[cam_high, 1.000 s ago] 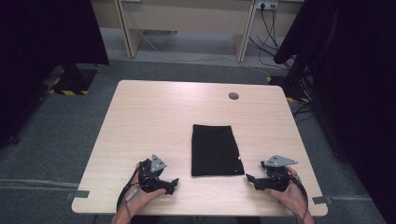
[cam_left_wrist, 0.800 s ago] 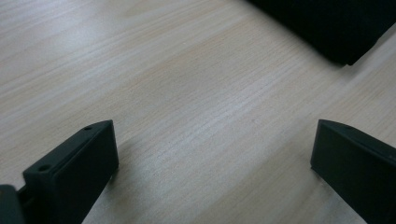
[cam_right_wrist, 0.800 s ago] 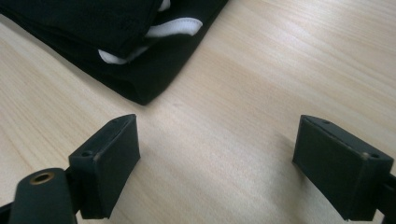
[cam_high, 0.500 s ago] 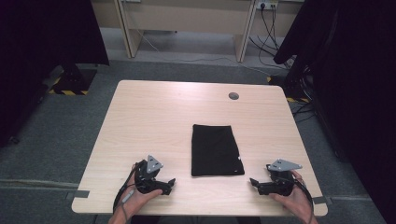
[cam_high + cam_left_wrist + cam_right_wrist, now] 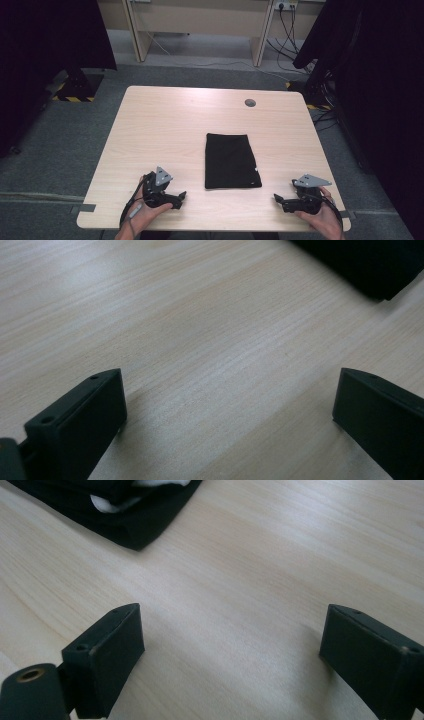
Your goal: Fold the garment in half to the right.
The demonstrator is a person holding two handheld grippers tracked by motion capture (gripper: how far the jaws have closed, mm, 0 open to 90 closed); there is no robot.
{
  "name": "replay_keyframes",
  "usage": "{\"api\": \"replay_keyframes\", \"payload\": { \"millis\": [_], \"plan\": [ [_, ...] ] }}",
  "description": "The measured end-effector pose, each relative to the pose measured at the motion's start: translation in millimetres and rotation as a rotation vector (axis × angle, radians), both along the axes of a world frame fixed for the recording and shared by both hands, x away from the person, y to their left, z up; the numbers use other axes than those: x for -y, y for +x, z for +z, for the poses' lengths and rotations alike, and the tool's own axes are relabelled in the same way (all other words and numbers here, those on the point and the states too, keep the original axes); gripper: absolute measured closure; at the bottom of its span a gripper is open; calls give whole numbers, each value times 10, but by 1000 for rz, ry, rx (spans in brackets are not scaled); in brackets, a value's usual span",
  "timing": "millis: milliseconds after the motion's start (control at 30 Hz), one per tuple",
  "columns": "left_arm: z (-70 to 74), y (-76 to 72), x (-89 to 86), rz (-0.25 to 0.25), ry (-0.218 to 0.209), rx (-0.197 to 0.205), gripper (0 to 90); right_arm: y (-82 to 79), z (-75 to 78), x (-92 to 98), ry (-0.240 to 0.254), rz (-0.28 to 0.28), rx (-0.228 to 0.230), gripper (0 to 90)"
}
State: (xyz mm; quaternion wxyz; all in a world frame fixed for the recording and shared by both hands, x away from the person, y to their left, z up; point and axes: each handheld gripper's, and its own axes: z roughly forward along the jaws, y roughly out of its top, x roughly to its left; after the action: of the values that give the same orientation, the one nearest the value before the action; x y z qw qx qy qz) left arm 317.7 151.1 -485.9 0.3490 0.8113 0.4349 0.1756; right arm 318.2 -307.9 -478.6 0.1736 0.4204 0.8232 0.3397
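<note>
High view, near edge: left gripper (image 5: 181,196) and right gripper (image 5: 277,199), jaws apart, empty, the right's just opened wider. Mid-table between them: folded black cloth (image 5: 230,160) lying flat on table (image 5: 165,130), touching neither. Judged light, soft, limp; pinch a near corner or folded edge.

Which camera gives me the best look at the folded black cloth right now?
The high view: it shows the whole folded black cloth lying flat on the table, between and ahead of both grippers. The right gripper view catches only one corner with a white bit showing; the left gripper view shows just a dark corner.
</note>
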Motion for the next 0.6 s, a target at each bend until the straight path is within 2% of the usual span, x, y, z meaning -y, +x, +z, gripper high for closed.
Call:
{"api": "replay_keyframes", "payload": {
  "millis": [333,600],
  "plan": [
    [0,0,-2,-2,0,0,0,-160,-3,94,2,-24,3,105],
    [-1,-13,-35,-11,0,0,0,-205,-14,111,10,-31,14,103]
  ]
}}
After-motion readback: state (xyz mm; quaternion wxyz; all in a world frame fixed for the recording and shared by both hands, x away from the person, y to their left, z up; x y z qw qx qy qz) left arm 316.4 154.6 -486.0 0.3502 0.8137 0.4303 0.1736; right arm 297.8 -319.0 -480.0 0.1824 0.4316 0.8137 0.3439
